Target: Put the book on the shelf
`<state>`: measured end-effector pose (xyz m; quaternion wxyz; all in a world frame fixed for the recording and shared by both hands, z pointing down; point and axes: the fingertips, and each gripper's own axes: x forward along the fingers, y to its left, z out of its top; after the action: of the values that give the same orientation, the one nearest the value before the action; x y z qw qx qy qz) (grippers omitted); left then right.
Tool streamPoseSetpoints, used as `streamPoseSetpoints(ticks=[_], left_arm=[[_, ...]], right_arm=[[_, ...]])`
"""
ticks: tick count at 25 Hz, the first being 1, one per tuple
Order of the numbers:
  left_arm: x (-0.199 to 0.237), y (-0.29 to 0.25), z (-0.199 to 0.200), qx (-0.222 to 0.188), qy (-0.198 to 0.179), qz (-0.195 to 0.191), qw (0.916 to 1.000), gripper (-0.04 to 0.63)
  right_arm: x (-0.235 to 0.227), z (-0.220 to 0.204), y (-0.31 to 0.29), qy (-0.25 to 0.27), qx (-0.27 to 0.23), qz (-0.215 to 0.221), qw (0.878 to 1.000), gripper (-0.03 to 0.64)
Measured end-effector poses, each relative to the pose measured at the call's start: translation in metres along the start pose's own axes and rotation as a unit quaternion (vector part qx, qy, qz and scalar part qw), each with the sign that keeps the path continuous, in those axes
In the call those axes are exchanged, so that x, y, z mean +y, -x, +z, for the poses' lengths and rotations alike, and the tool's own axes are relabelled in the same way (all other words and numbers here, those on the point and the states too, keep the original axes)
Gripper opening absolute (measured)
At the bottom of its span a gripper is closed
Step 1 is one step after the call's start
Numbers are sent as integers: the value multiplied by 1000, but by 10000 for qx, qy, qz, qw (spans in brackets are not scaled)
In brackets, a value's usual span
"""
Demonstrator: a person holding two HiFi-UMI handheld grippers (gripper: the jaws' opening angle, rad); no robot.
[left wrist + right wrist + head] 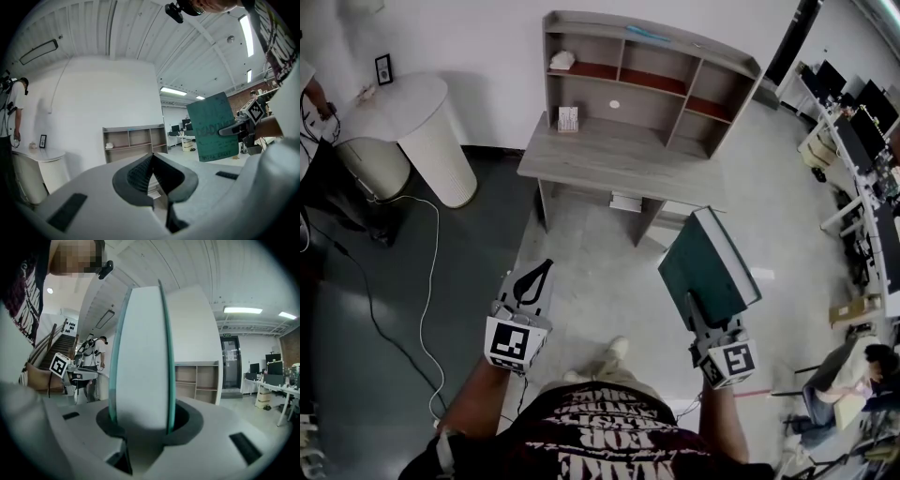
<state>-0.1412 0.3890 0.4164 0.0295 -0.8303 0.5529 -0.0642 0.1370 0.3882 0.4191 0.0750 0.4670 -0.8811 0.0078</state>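
Observation:
A thick green-covered book (707,269) stands up from my right gripper (705,323), which is shut on its lower end; its white page edge (140,357) fills the right gripper view, and its cover (214,127) shows in the left gripper view. My left gripper (536,274) hangs at the left with its jaws shut and nothing between them (152,169). The wooden shelf unit (652,80) rises at the back of a grey desk (600,159), well ahead of both grippers. Its compartments are mostly bare.
A round white table (417,122) stands at the left, with a cable (427,281) trailing over the dark floor. A person's arm (317,94) shows at the far left. Desks with monitors (862,141) line the right side. A small white item (562,60) lies in the top-left compartment.

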Motion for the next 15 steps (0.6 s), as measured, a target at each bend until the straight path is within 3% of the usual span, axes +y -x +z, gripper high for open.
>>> streamPoseSetpoints(ticks=[15], left_arm=[[16, -79, -2, 54, 57, 136, 9999, 5]], right_arm=[[-54, -7, -64, -90, 92, 120, 9998, 163]])
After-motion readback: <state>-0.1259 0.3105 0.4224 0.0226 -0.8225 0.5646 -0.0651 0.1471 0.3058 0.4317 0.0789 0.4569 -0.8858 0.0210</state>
